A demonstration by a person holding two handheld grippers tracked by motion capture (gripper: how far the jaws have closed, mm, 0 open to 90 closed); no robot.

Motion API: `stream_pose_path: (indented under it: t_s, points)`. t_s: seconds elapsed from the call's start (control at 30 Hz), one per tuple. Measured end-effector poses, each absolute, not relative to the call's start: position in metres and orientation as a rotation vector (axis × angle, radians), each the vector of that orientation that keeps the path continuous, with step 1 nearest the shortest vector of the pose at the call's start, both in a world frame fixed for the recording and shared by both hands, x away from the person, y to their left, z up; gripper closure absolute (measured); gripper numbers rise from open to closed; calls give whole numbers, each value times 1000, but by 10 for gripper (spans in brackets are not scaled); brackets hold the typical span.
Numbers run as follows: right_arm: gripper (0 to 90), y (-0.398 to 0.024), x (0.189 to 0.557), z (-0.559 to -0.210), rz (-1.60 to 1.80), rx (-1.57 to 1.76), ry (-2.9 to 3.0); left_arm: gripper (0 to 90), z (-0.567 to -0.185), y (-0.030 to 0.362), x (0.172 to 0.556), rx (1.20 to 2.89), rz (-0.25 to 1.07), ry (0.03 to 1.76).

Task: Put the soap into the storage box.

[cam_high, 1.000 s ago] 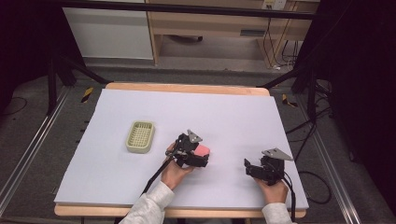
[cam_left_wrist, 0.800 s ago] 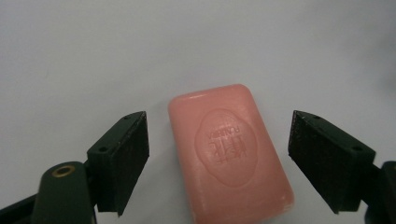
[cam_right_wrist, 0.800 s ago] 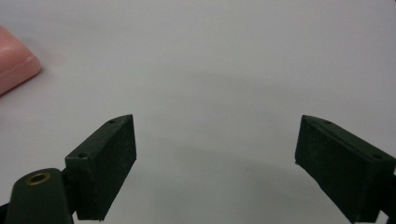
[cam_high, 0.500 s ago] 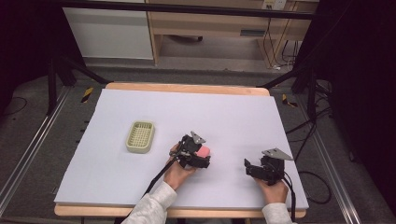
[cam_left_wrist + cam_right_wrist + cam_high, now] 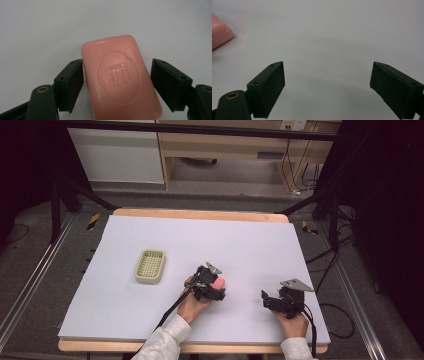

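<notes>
My left gripper (image 5: pixel 117 82) has been closing around the pink soap bar (image 5: pixel 120 80) near the table's (image 5: pixel 150 320) front edge, one pad touching, not yet clamped; my right gripper (image 5: pixel 327 85) gapes empty.

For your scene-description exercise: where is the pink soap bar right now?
In the high view the pink soap bar lies on the white table, front centre, between the jaws of the left gripper, which have just been closing, right of the green soap dish.

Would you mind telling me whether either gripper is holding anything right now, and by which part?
Nothing is gripped yet. The left gripper has just been closing around the pink soap bar, flanking its long sides; the right gripper is open over bare table.
</notes>
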State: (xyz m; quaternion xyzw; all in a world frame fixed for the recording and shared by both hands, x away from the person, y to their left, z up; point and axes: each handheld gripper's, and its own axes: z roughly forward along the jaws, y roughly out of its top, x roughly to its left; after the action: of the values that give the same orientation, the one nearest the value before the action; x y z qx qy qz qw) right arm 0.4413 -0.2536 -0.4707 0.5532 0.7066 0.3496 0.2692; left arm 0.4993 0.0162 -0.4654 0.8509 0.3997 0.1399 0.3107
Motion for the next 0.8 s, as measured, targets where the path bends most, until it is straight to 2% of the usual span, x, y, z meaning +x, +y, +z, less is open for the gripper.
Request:
stream_pose_path:
  t_s: [0.8]
  points:
    - [129,-254,441,-470,943,1497,1904,351,-467,15,502,2274,324,1099]
